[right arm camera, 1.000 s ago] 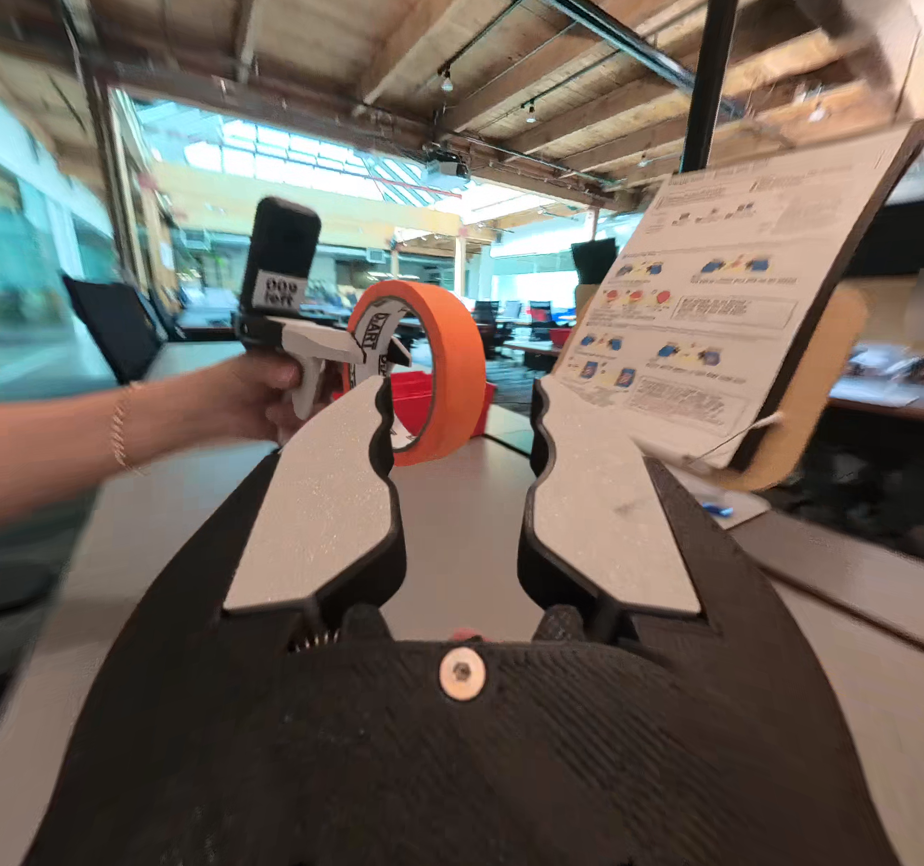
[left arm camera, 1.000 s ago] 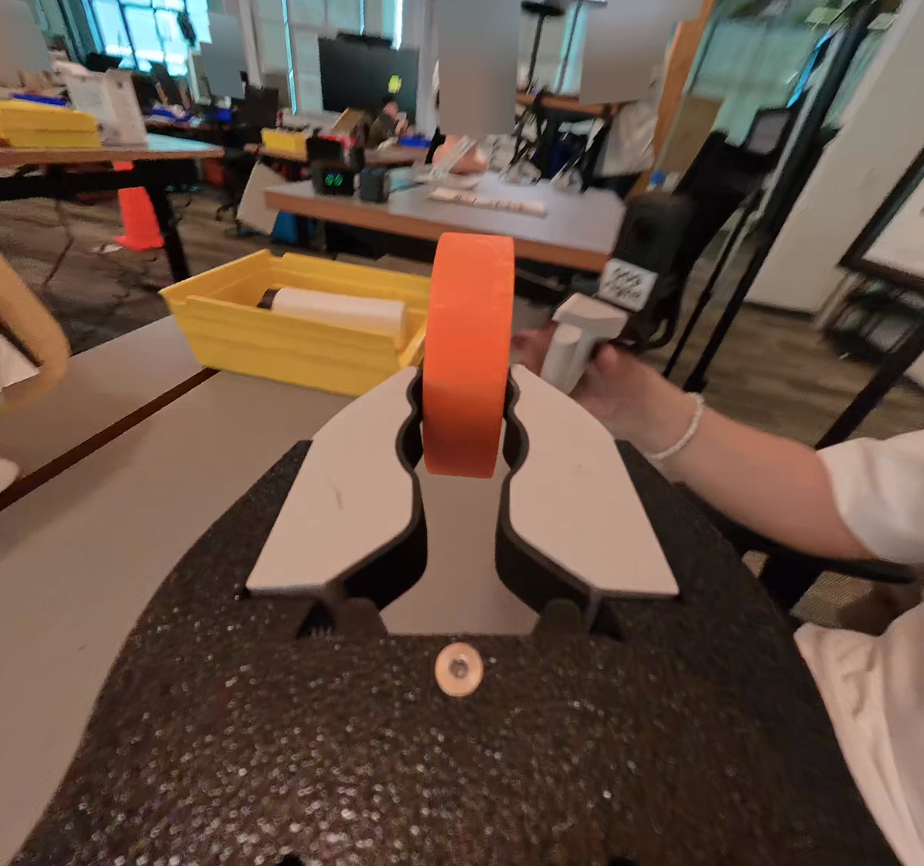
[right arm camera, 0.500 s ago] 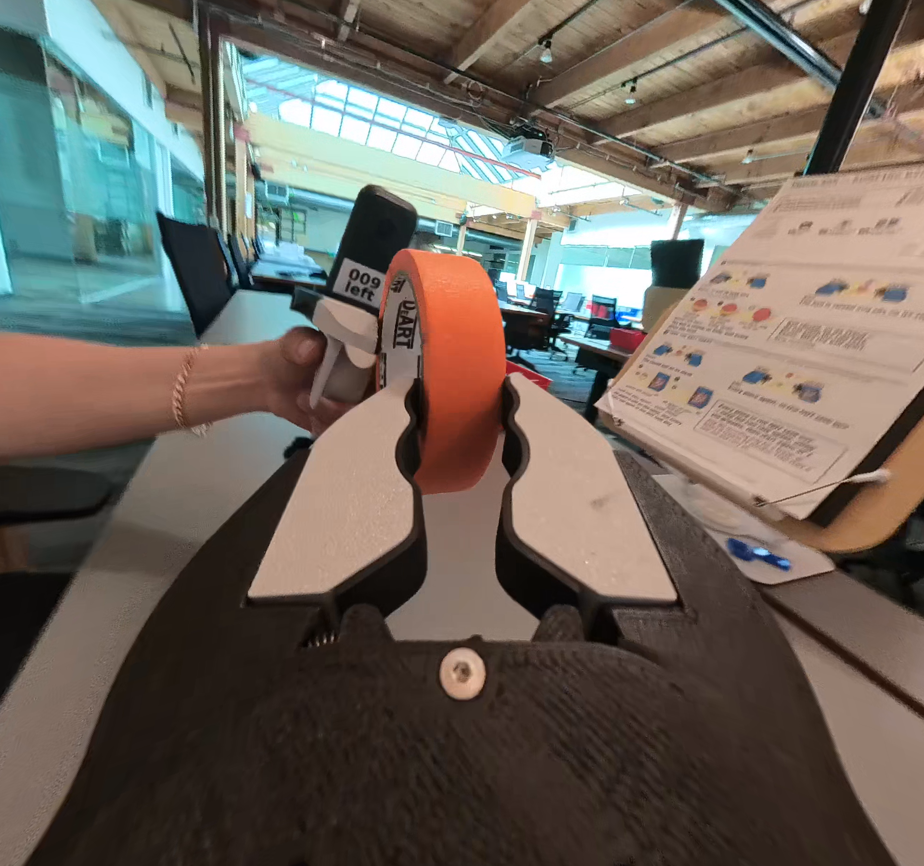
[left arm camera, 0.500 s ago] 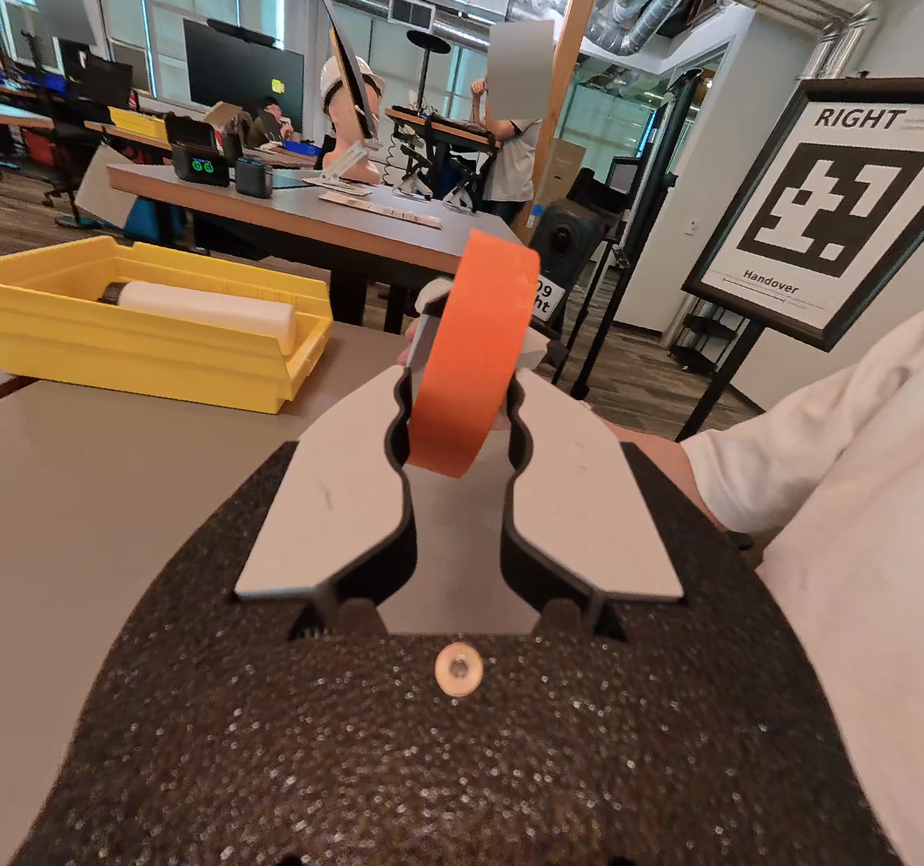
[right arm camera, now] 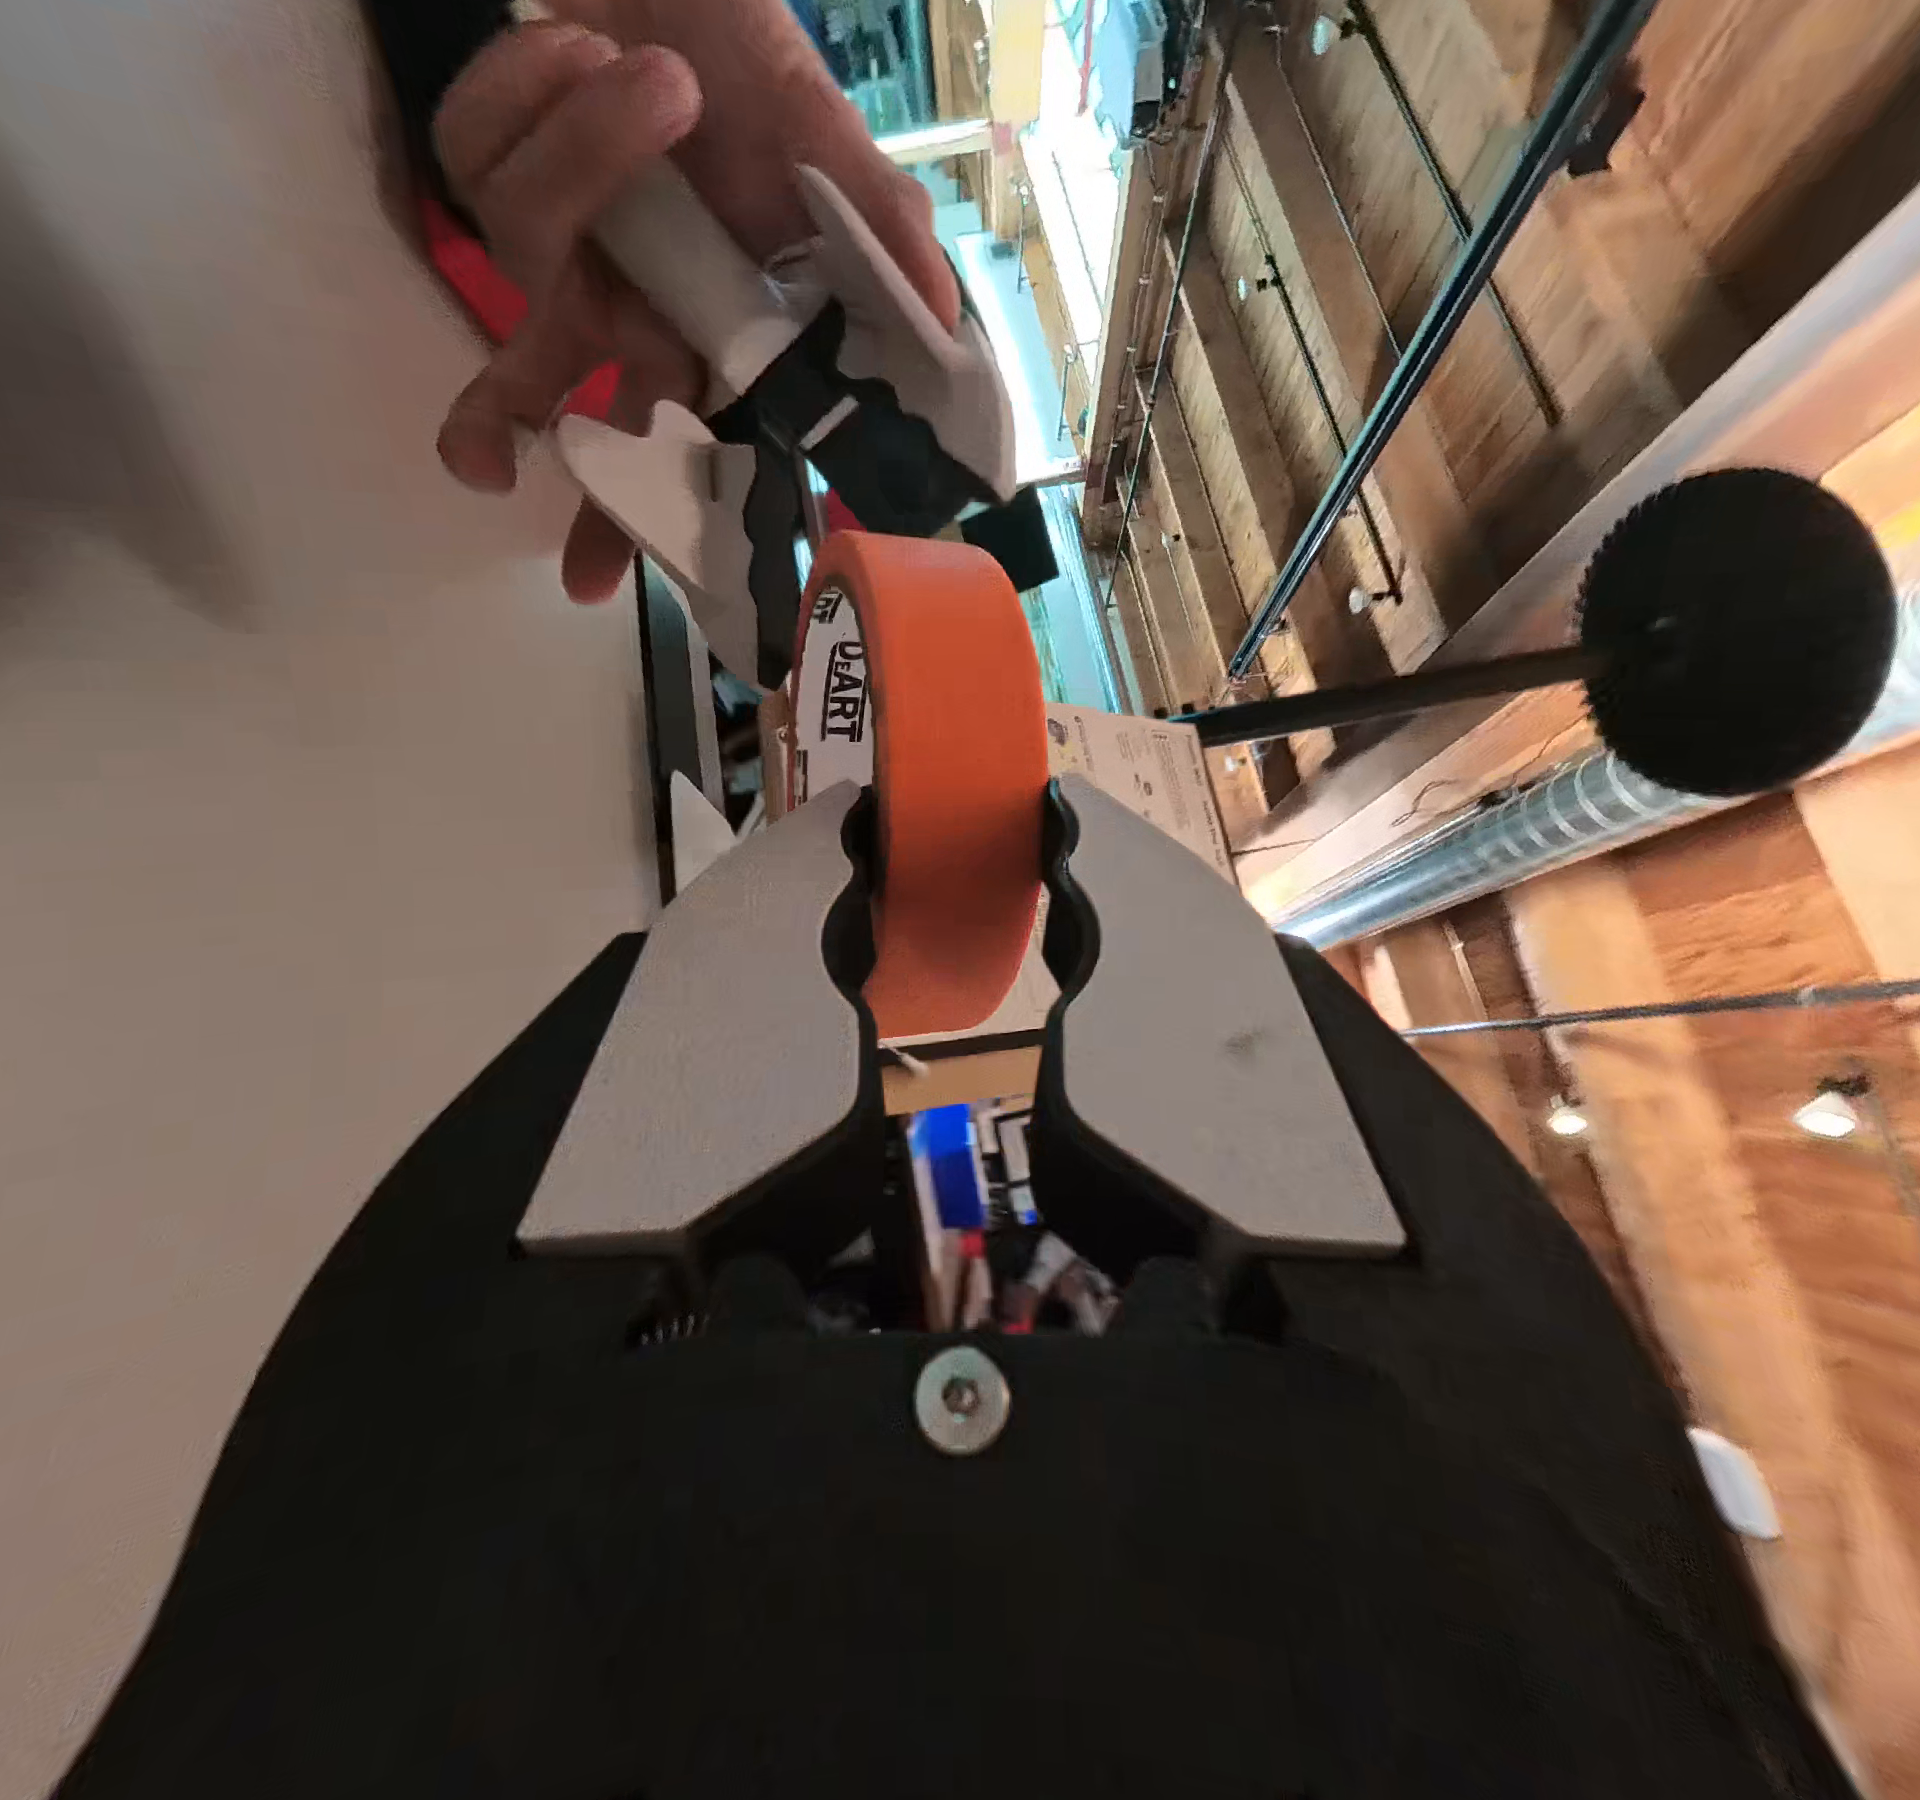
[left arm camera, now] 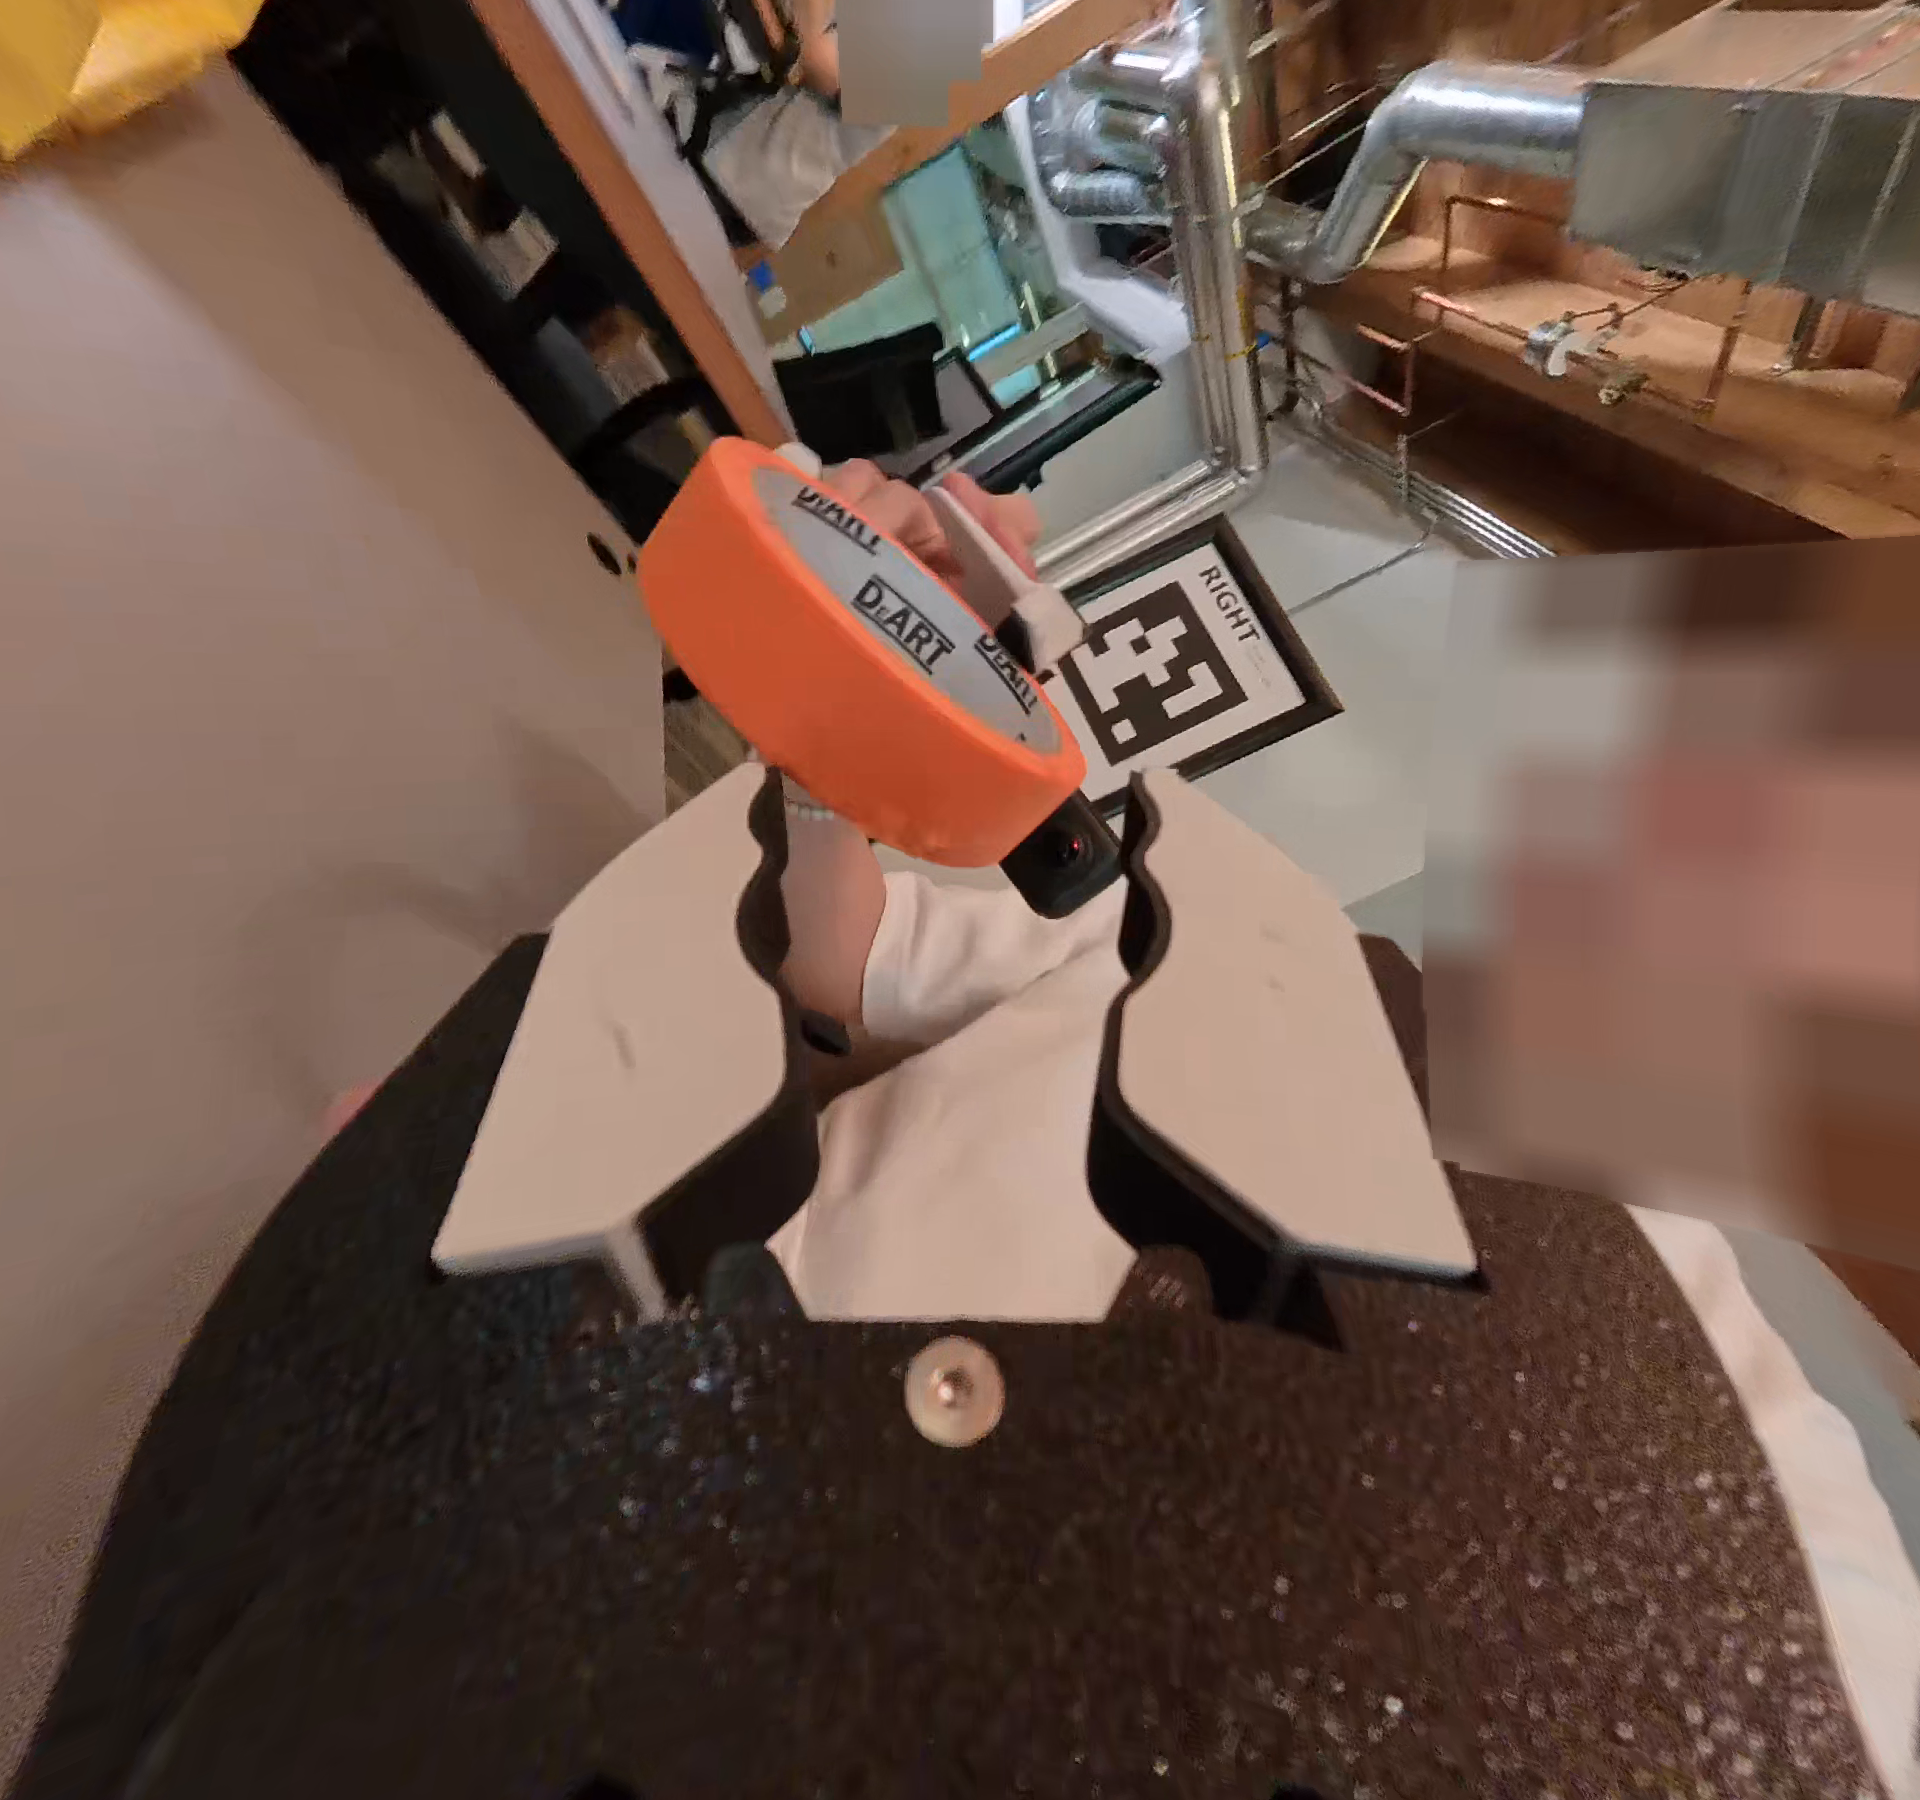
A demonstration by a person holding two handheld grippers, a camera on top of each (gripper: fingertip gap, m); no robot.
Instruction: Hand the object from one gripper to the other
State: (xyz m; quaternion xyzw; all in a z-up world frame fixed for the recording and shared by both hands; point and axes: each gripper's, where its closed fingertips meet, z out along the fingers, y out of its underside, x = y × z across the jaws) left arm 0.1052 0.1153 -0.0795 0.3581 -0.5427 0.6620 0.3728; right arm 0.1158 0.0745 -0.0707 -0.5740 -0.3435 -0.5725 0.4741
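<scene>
Half a second ago both hand-held grippers pinched the orange tape roll (right arm camera: 951,794); now the left hand-held gripper (left arm camera: 951,877) has let go, its jaws spread wide with nothing between them. The right hand-held gripper (right arm camera: 951,903) is clenched across the roll's width at centre frame, so the ring cannot slip. In the left wrist view the roll (left arm camera: 842,690) sits just above centre, clear of the fingers. The handover looks done.

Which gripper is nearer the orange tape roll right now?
Right. The right gripper is shut on the orange tape roll; the left gripper is open, with the roll just beyond its tips, not between them.
</scene>
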